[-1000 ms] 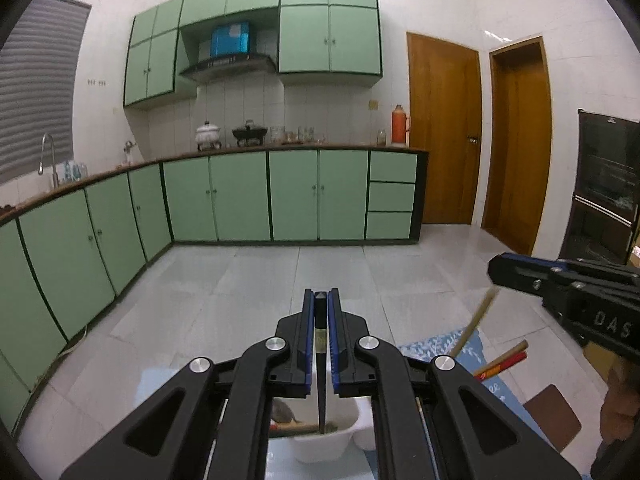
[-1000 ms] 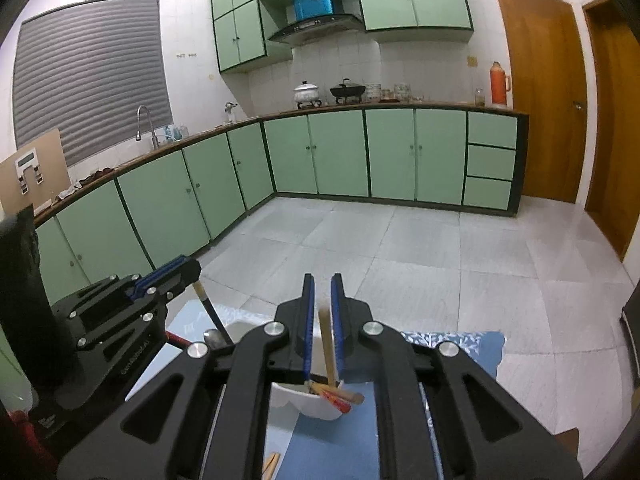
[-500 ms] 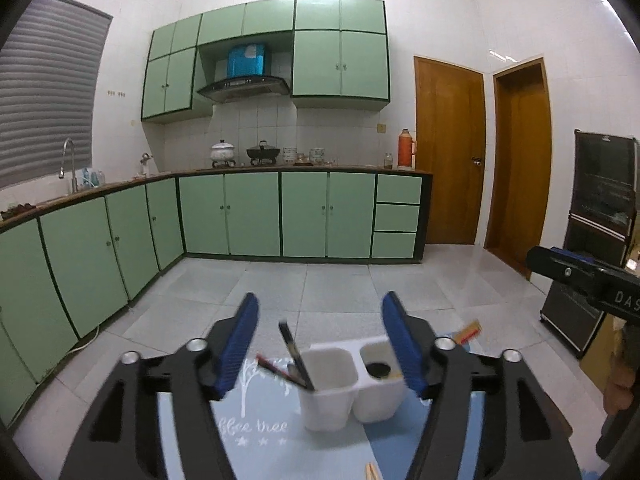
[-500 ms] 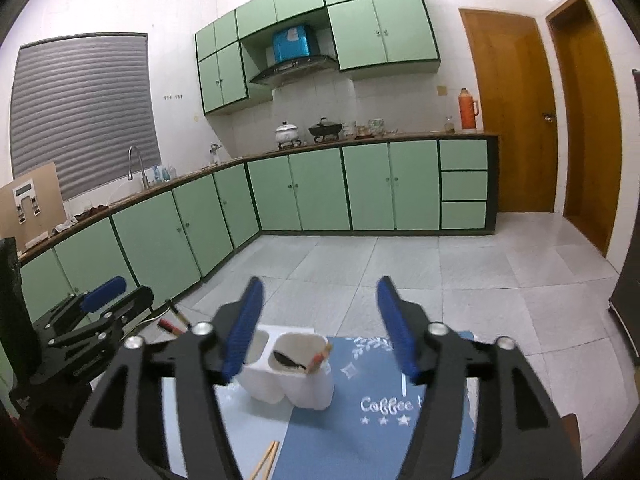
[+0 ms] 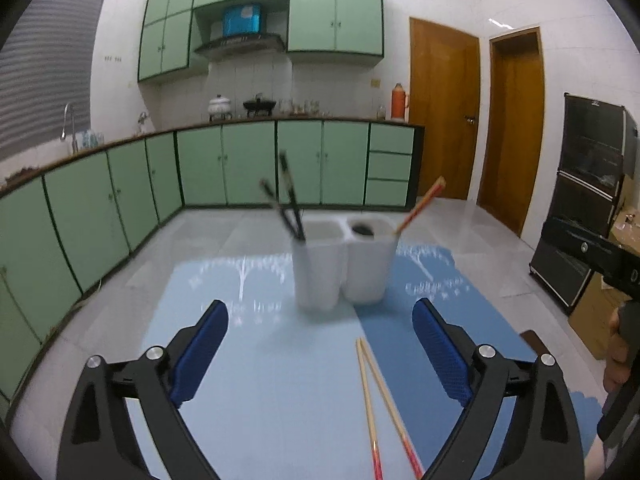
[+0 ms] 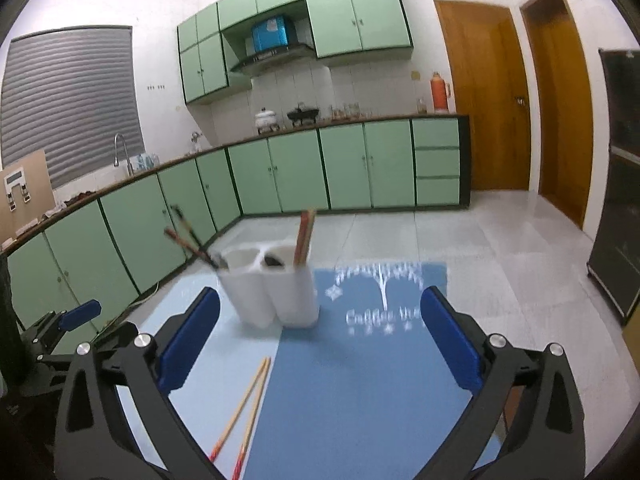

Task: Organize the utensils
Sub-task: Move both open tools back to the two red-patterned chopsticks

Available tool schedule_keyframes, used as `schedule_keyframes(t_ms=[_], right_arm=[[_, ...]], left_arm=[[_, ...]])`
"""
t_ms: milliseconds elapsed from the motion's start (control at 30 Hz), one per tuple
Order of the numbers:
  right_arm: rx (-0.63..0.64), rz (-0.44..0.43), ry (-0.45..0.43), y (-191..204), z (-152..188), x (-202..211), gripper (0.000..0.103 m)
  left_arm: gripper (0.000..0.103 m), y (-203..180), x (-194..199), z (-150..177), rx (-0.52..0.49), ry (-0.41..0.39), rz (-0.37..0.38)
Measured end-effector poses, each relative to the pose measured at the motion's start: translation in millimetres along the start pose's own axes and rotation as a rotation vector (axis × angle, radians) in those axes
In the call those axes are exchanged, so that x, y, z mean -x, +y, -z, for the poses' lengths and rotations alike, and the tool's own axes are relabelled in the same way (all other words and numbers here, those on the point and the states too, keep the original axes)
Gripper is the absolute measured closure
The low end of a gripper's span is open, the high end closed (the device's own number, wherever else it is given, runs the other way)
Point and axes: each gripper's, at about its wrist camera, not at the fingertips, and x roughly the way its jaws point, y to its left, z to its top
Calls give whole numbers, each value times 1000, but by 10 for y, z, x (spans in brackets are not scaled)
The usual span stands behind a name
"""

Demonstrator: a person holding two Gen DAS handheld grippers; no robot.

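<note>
A white two-cup utensil holder [image 5: 340, 264] stands on a blue mat [image 5: 280, 380]; it also shows in the right wrist view [image 6: 272, 288]. Dark chopsticks [image 5: 286, 200] lean out of its left cup, and red-tipped wooden chopsticks [image 5: 420, 204] stand in the right cup with a dark spoon bowl [image 5: 362, 230]. A loose pair of wooden chopsticks [image 5: 380, 400] lies on the mat in front; it also shows in the right wrist view [image 6: 246, 404]. My left gripper [image 5: 320, 352] is open and empty, back from the holder. My right gripper [image 6: 320, 344] is open and empty too.
The mat [image 6: 360, 380] lies on a table above a tiled kitchen floor. Green cabinets [image 5: 240, 164] line the far walls. A dark appliance cabinet [image 5: 592, 184] stands at the right. The other gripper shows at the left edge of the right wrist view [image 6: 60, 332].
Both grippers have opened and let go of their chopsticks, which now stand in the holder. Both have pulled back and tilted down, so the mat and the loose chopstick pair have come into view.
</note>
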Motion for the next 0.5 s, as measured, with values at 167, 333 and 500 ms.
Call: schedule_keyframes(t_ms=[167,333,500], right_arm=[[1,8,62,37,337,-9,6],[15,17,94,171,671,-12,6],[28,20,127,329,1011,-32,6]], left_arm=[[11,47,24,285,32,40,-15],[11,54,35,547,39,78,-23],[12,50,54,850,40,130,-20]])
